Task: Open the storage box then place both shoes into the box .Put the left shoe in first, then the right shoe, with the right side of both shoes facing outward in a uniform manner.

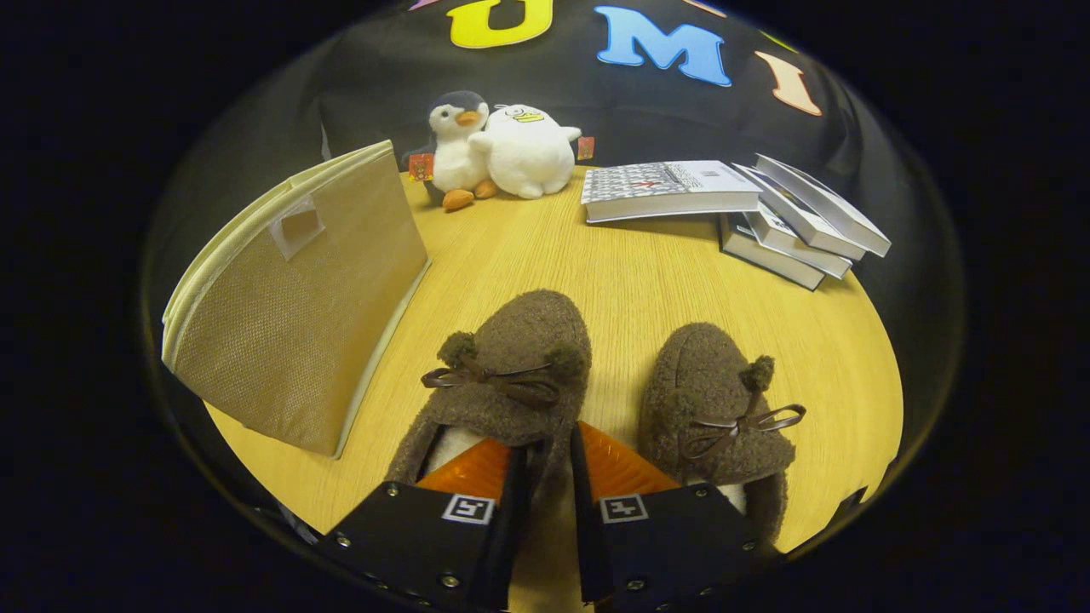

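The storage box point(298, 306) stands to the left of the jaws point(545, 477) on the tabletop point(630, 281). The jaws pinch the left shoe point(502, 375) by its side wall, its long axis running straight ahead; the right shoe point(715, 400) lies just beside it.

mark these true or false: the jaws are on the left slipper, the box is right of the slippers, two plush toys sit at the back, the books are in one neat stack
1. The gripper has its jaws closed on the side wall of the left slipper: true.
2. The storage box stands right of the slippers: false, it stands left of them, beside the left slipper.
3. Two plush toys sit at the table's far end: true.
4. The books form one neat stack: false, they are fanned and overlapping beyond the right slipper.
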{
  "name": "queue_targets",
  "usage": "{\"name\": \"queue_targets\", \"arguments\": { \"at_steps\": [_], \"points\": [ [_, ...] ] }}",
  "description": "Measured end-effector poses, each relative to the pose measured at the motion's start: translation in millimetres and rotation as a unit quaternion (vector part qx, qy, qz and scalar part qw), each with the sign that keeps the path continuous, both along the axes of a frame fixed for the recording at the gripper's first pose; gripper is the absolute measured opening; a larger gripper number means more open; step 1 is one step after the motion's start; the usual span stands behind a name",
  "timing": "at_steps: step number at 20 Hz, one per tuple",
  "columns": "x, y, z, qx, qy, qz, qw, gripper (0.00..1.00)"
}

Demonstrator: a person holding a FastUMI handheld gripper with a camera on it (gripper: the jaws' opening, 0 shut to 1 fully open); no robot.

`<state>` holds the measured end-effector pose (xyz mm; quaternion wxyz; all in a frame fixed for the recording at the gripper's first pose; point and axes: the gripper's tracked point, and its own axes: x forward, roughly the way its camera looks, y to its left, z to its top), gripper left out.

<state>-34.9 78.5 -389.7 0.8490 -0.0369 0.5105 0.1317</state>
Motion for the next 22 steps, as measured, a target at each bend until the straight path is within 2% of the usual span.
{"name": "queue_targets", "arguments": {
  "at_steps": [1, 3, 4, 5, 9, 15, 22],
  "points": [
    [-3, 2, 2, 0.004, 0.005, -0.002, 1.000, 0.25],
    [-2, 0, 2, 0.003, 0.011, -0.003, 1.000, 0.25],
    [3, -3, 1, 0.008, 0.007, -0.024, 1.000, 0.25],
    [-2, -2, 1, 0.014, 0.018, -0.031, 0.999, 0.01],
    [4, 5, 17, 0.063, 0.028, -0.076, 0.995, 0.00],
    [14, 16, 53, 0.117, 0.039, -0.119, 0.985, 0.00],
    [40, 33, 113, 0.157, 0.019, -0.135, 0.978, 0.00]
  ]
}}
